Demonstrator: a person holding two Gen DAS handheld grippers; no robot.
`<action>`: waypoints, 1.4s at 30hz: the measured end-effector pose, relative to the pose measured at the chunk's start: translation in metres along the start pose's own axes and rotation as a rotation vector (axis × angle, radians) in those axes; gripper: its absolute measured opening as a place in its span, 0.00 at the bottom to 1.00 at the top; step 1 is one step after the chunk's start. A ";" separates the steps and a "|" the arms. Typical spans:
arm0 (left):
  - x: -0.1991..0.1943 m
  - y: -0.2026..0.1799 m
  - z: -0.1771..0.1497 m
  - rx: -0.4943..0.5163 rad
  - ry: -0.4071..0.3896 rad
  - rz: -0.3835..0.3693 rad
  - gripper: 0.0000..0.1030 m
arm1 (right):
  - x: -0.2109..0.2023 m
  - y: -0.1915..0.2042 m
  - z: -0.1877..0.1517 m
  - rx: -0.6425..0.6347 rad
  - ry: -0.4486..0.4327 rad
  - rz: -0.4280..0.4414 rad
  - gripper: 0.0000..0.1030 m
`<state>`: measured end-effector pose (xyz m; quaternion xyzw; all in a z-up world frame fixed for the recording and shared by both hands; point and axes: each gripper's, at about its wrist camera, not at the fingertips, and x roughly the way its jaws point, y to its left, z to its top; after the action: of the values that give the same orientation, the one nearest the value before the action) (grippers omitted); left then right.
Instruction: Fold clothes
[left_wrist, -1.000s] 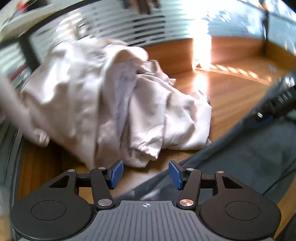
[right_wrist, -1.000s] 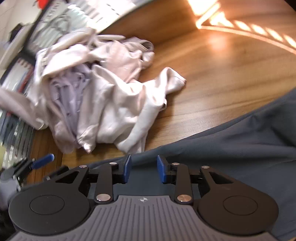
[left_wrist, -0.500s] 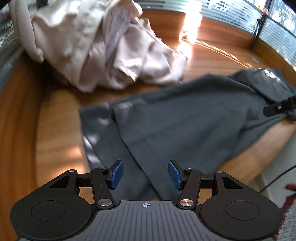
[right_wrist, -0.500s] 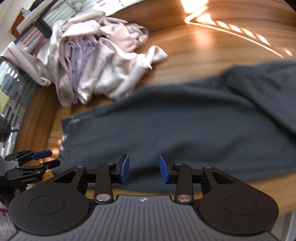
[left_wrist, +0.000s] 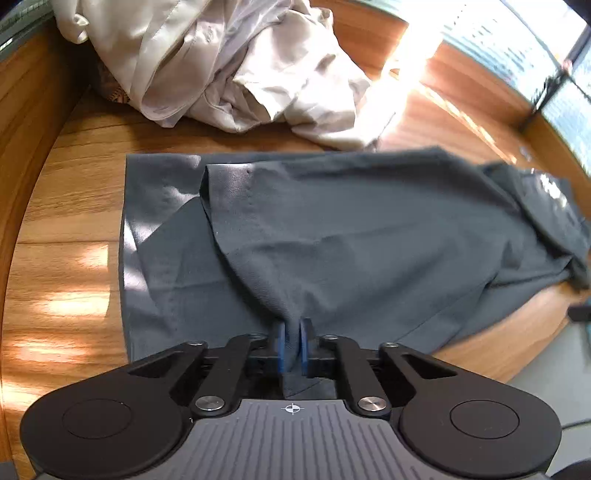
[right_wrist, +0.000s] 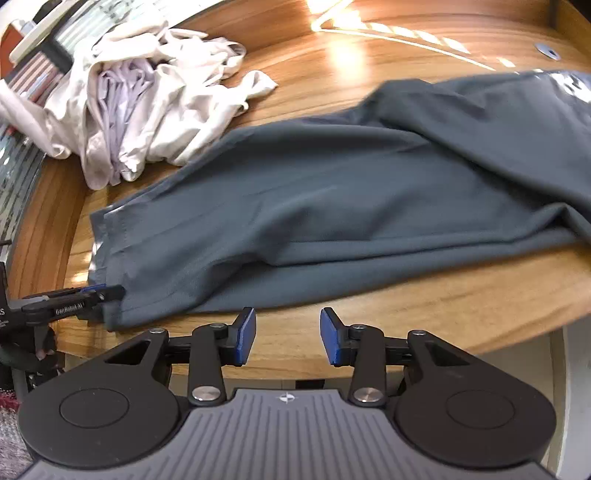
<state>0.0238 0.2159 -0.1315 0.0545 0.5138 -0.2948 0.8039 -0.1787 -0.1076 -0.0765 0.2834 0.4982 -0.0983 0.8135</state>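
A dark grey garment (left_wrist: 369, 229) lies spread lengthwise across the wooden table (left_wrist: 62, 229). My left gripper (left_wrist: 291, 345) is shut on its near hem, and the cloth rises in a fold toward the blue pads. From the right wrist view the same grey garment (right_wrist: 332, 192) stretches left to right, with the left gripper (right_wrist: 99, 293) pinching its lower left corner. My right gripper (right_wrist: 288, 336) stands open over the bare table edge, just short of the garment's near edge, holding nothing.
A crumpled pile of pale beige and lilac clothes (left_wrist: 229, 62) sits at the back left, also visible as the pale pile (right_wrist: 140, 96) in the right wrist view. Sunlight glares on the far wood. The table's front edge (right_wrist: 480, 332) runs close below the garment.
Both grippers pulled back from the pale pile to the table's near edge. The left gripper went from open to shut on the grey garment's hem. The right gripper stays open.
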 end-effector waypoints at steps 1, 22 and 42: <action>-0.006 0.001 0.004 0.000 -0.012 0.005 0.07 | -0.001 -0.002 -0.002 0.010 -0.003 -0.003 0.43; -0.026 0.028 0.010 0.158 0.034 0.221 0.14 | 0.008 -0.010 -0.022 0.087 -0.035 -0.033 0.44; -0.018 0.068 0.038 -0.222 -0.295 0.090 0.06 | -0.001 -0.017 -0.015 0.080 -0.039 -0.088 0.48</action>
<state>0.0848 0.2643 -0.1127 -0.0553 0.4167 -0.2050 0.8839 -0.1980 -0.1138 -0.0872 0.2915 0.4900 -0.1594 0.8059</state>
